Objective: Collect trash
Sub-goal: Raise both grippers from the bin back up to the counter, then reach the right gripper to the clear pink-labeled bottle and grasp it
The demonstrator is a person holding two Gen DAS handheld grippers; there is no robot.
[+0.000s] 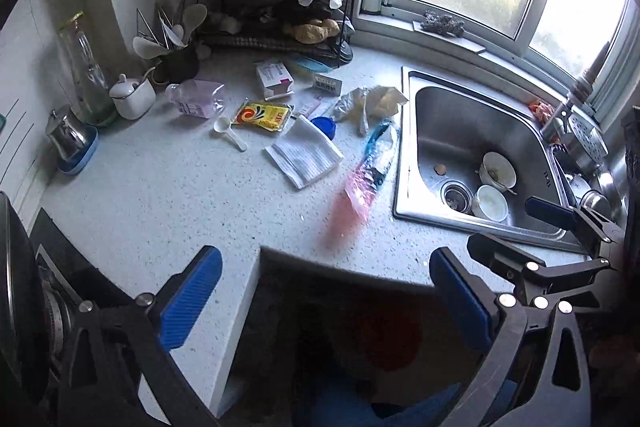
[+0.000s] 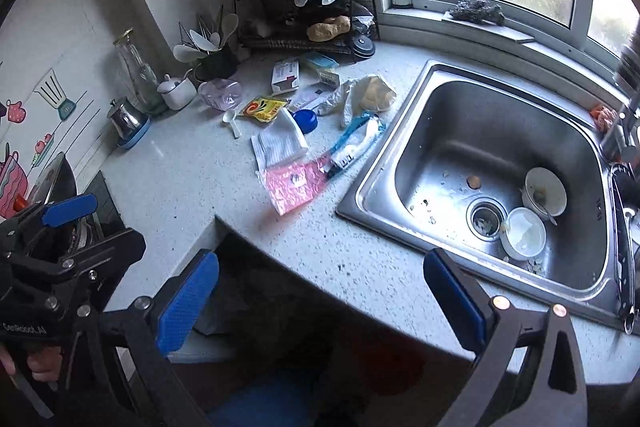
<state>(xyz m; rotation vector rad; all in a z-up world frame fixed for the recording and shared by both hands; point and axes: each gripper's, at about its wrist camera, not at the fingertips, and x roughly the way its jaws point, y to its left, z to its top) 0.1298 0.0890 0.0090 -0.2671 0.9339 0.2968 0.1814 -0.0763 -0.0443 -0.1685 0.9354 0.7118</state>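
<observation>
A: Wrapper, pink plastic wrapper, lies flat on tabletop just left of sink. Nearest trash.

B: Left gripper and right gripper both empty, jaws wide open. Risk: thin film slips, or jaws snag folded cloth touching it.

Left gripper: black angular frame, two fingers faced with ribbed blue pads. Silver round screw heads seen at linkage pivots. Triangular cut-outs seen in finger arms.

Right gripper: same black frame, blue textured pads, copper-toned rivets at right finger joint. White lettering printed on left gripper's body in right wrist view, only partly legible.
</observation>
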